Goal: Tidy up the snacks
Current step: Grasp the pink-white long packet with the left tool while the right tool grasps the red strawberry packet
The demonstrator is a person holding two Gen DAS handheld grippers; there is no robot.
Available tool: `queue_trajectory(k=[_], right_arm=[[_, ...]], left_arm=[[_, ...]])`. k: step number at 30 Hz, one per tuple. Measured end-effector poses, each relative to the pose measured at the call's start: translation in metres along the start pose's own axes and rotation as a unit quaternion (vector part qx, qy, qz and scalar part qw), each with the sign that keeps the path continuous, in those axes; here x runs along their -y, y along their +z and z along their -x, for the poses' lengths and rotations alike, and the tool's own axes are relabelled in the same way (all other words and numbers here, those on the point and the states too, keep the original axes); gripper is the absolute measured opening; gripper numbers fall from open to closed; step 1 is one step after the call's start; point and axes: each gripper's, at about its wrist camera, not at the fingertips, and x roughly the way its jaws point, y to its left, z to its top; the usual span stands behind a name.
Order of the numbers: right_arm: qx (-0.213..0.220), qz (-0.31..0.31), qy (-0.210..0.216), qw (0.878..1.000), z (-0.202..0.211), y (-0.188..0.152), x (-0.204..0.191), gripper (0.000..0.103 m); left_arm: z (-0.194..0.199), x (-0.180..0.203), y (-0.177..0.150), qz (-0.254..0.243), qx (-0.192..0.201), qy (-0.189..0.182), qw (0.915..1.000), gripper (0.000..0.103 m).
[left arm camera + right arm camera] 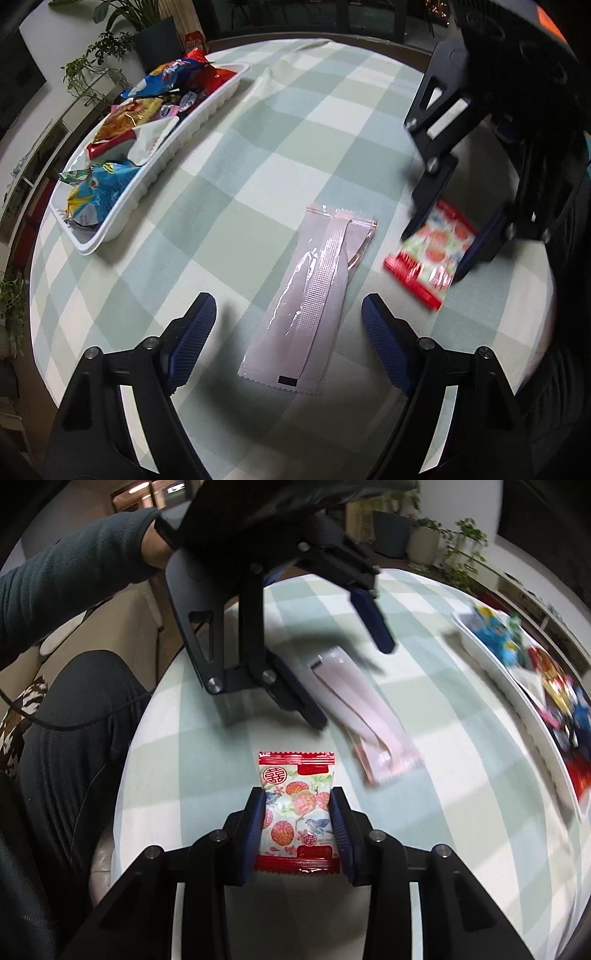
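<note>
Right claw (298, 827) grips the red-edged fruit-print snack packet (295, 812) by both sides, near the bench (258, 147) edge closest to the person; left claw (288, 321) stands open astride the pink sachet (314, 295), pads clear; filled white tray (192, 122) lies at the far edge.

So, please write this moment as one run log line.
left gripper: open over pink flat packet | right gripper: shut on red-edged fruit-print packet

Dim, even indoor light; soft shadows, motion blur, strong fisheye edge warping.
</note>
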Motion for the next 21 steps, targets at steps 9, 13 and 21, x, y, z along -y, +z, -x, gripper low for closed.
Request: queue_trajectory(k=[9,13,21], right_arm=[[0.026,-0.093,0.004,0.995,0.011,-0.022,0.024,0.038],[0.040,-0.113,0.013,0.993,0.012,-0.026,0.030,0.038],[0.057,-0.139,0.024,0.988,0.015,-0.029,0.038,0.038]], left_arm=[[-0.010,0.005,0.012,-0.002,-0.004,-0.011,0.9999,0.071],[-0.012,0.002,0.015,0.016,-0.007,-0.024,0.9995,0.058],[-0.010,0.009,0.013,0.042,-0.022,-0.035,0.9983,0.037]])
